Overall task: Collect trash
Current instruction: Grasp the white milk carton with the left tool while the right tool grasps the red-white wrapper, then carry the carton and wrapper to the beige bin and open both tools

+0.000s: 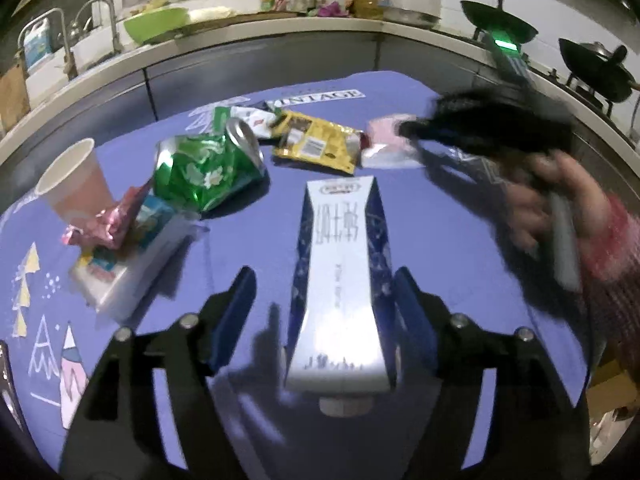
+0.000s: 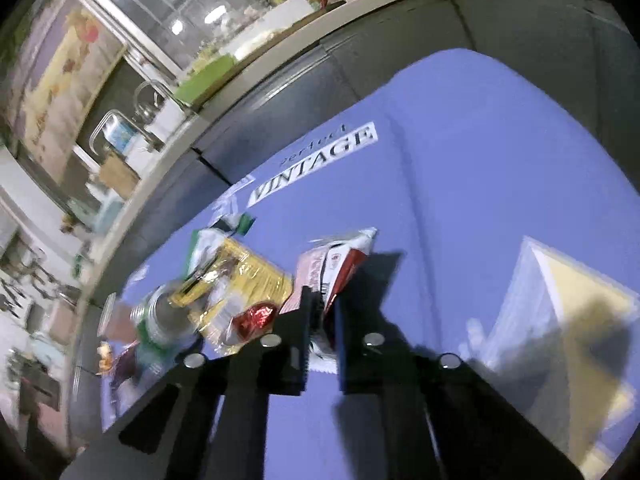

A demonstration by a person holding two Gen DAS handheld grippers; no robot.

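The white and blue milk carton (image 1: 340,280) lies flat on the purple tablecloth (image 1: 460,240), directly between the two blue fingers (image 1: 236,312) of my left gripper (image 1: 324,320). Its capped end points toward my camera and its far end points away to the other trash. My left jaws are wide apart and stand on both sides of the carton; on the left there is a clear gap, while the right finger is very close to the carton's edge, and I cannot tell if it touches.

My right gripper (image 2: 320,312) has its jaws closed on a pink and red snack wrapper (image 2: 332,272), which stands out forward between the fingers. In the left wrist view this gripper (image 1: 412,130) is blurred, with the pale pink wrapper (image 1: 384,142) at its tip, and my right hand (image 1: 548,196) is behind it.

Just beside that wrapper lies a yellow snack packet (image 1: 316,140), and a red foil piece (image 2: 256,320) is touching it. Further left is a crushed green can (image 1: 204,168), then a pink foil wrapper (image 1: 116,220) lying on a small white box (image 1: 128,276), and a paper cup (image 1: 76,184) next to them. A kitchen counter (image 1: 240,28) is behind the table.
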